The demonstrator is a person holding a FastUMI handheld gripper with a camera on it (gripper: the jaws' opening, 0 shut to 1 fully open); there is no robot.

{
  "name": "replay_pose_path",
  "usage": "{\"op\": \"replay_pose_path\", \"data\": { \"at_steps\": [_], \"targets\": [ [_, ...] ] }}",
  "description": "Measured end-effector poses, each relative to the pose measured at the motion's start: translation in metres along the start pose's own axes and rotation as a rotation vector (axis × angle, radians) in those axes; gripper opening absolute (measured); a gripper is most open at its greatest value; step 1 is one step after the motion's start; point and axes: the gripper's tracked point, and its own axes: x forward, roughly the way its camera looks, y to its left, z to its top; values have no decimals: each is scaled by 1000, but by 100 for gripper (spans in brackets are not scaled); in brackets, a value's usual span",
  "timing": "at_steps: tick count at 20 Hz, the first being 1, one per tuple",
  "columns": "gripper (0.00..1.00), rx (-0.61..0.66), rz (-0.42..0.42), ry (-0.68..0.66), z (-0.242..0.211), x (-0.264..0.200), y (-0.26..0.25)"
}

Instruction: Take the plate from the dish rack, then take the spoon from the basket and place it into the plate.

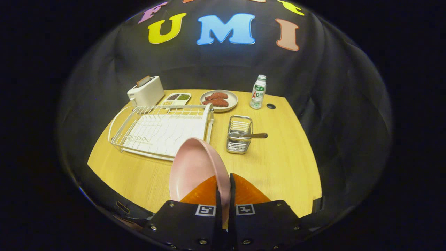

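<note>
The step in hand seems to be to put the plate (195,167) down on the table (278,174), since it is already out of the dish rack (163,129) and hangs above the wood. To do this well, I think the plate should be turned from its edge to flat and lowered slowly on the bare wood just ahead of the fingers, at about 12 o'clock, close enough to the basket (239,135) that the spoon (252,135) has a short way to go, but not touching it. The rack stays at 11 o'clock and the basket at 1 o'clock, beyond the fingers. The gripper (225,195) is almost closed: its two fingers press on the plate rim from both sides, and the pink plate stands tilted up between them, leaning toward the rack. The spoon lies in the basket with its handle pointing to 3 o'clock.
</note>
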Motion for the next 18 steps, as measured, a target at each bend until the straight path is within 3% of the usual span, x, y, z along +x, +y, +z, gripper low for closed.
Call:
{"op": "replay_pose_path", "data": {
  "at_steps": [12,15,18],
  "targets": [
    [7,143,232,183,-47,55,43],
    [6,116,222,207,-57,69,39],
    [9,165,266,238,-64,79,44]
  ]
}}
